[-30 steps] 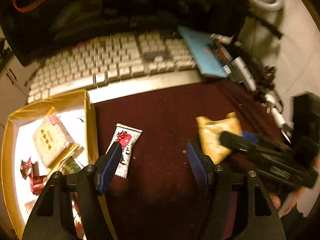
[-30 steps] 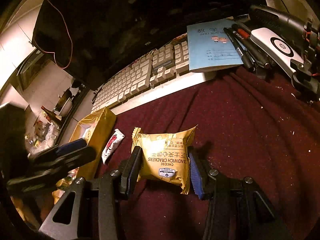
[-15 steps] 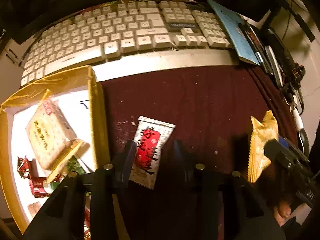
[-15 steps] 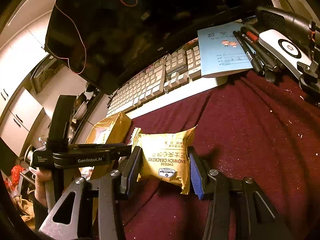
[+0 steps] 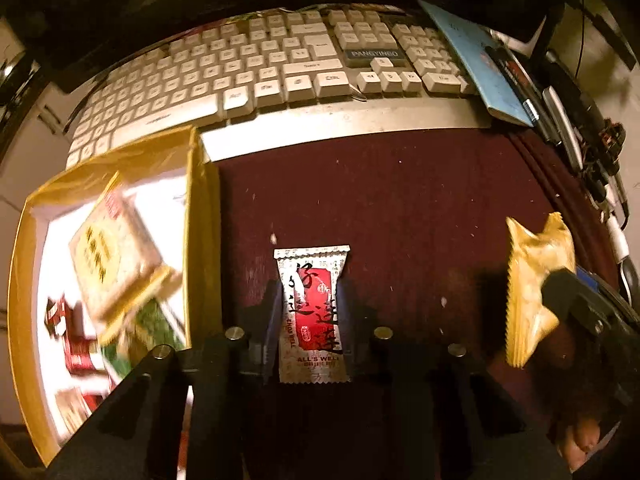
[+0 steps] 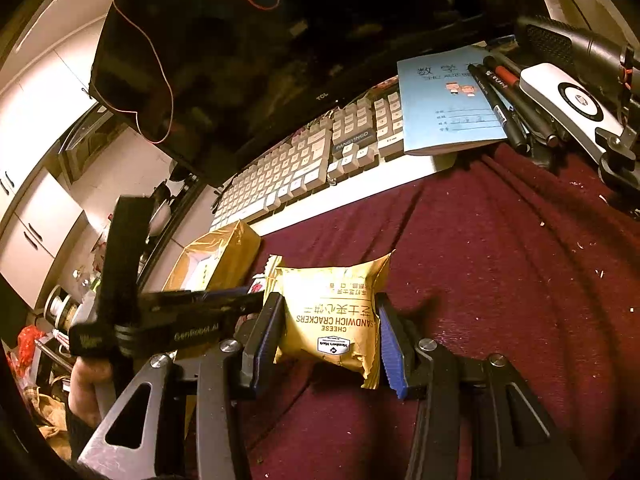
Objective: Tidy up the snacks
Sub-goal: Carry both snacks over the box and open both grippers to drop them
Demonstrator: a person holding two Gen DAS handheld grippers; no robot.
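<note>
Down on the maroon cloth [image 5: 400, 200], the left gripper [image 5: 310, 312] has its jaws drawn in around the red-and-white snack sachet [image 5: 314, 308] — they have just been closing, and the pads now sit against both long edges of the packet, which lies flat on the cloth. Just left of it stands the yellow box [image 5: 196, 216], already holding a cracker pack [image 5: 112, 248] and several smaller wrapped snacks. Beyond both lies the white keyboard [image 5: 280, 72], with a blue notebook [image 6: 444, 108] resting on its right end and pens [image 6: 504, 100] beside that. Off to the right, the right gripper [image 6: 332, 336] is clamped partway open on the cheese sandwich crackers pack [image 6: 332, 316] — pads pressing its two sides, above the cloth.
</note>
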